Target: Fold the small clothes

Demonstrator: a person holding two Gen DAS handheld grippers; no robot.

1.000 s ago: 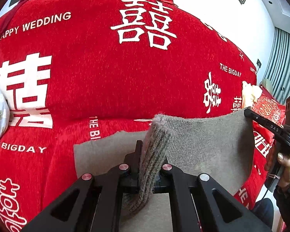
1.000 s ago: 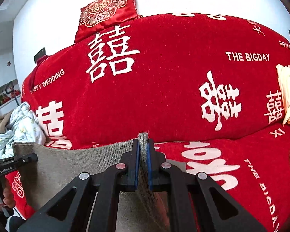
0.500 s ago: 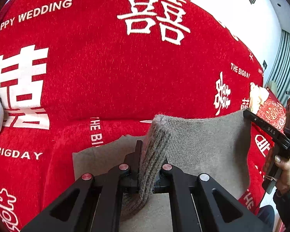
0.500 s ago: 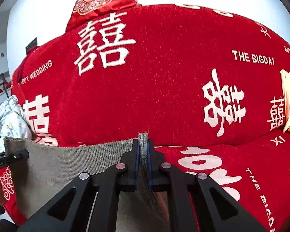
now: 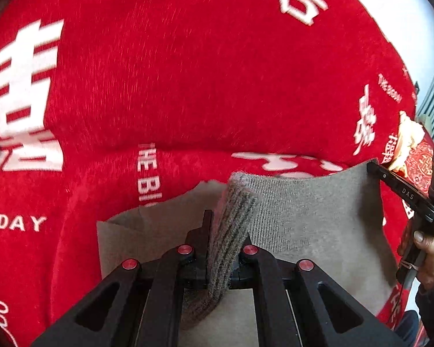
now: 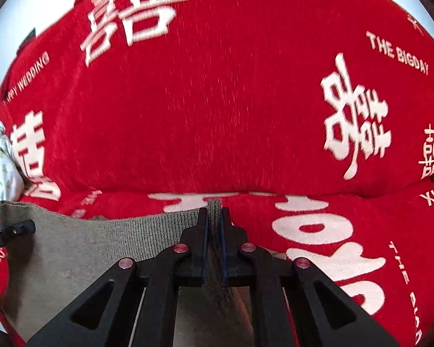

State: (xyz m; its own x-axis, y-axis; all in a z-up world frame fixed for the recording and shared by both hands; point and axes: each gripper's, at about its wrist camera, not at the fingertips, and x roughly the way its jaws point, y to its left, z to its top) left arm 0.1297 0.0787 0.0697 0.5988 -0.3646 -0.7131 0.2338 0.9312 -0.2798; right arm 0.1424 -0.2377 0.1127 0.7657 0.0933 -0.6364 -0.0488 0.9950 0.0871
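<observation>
Left wrist: left gripper [image 5: 221, 248] jaws clamped on ribbed hem of grey knit garment [image 5: 312, 219], stretched above red sofa cover [image 5: 188, 92] | Right wrist: right gripper [image 6: 214, 231] jaws pinching opposite corner [image 6: 214, 205] | Best lowered level, edge kept taut.

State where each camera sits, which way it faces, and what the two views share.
Left wrist: on the left gripper, facing the red sofa; its jaws pinch the grey garment; a hand shows at right.
Right wrist: on the right gripper, facing the same sofa; jaws pinch the garment's edge.
Shared: garment, sofa, each other's gripper.
</observation>
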